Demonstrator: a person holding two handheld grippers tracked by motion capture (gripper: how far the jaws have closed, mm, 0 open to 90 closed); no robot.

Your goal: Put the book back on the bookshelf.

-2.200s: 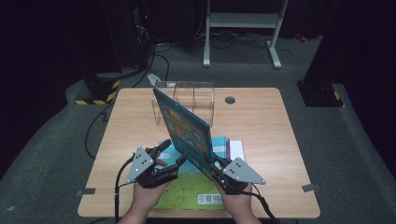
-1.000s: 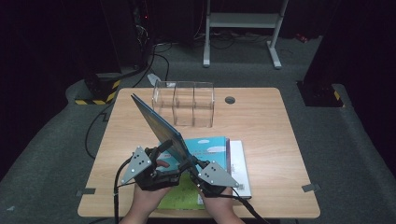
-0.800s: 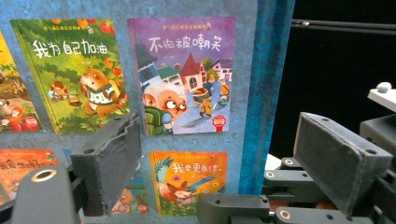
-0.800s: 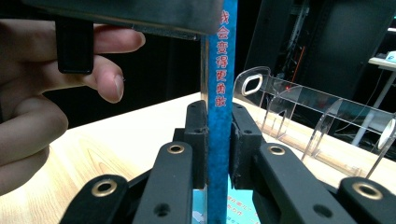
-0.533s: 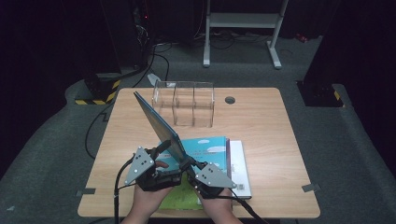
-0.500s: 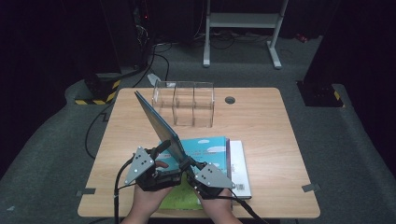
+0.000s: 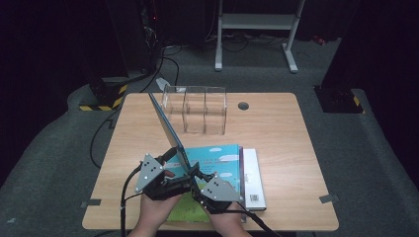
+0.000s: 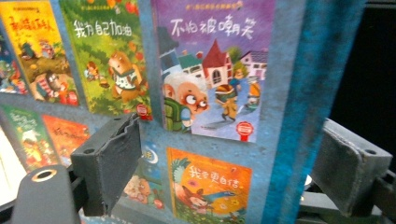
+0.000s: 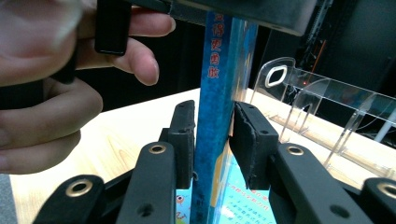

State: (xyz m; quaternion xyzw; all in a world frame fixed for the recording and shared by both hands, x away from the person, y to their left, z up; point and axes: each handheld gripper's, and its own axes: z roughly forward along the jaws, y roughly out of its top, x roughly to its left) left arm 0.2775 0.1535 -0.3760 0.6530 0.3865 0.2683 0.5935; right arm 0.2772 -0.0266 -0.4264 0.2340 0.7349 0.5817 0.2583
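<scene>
A thin blue picture book stands on edge, leaning left, above a flat stack of books at the table's front. My right gripper is shut on its lower spine; in the right gripper view both pads press the blue spine, with the gripper below. My left gripper is at the book's left side. In the left gripper view its jaws stand wide apart around the gripper, with the back cover, printed with small book covers, lying across them.
A clear acrylic divider rack stands just behind the book on the wooden table. The flat stack has a teal book on top and a white one beside it. The hand holding the left gripper is close by.
The book has swung from showing its cover, tilted right, to edge-on and leaning left. The right gripper shifted left with it. Little has moved in the last half second.
</scene>
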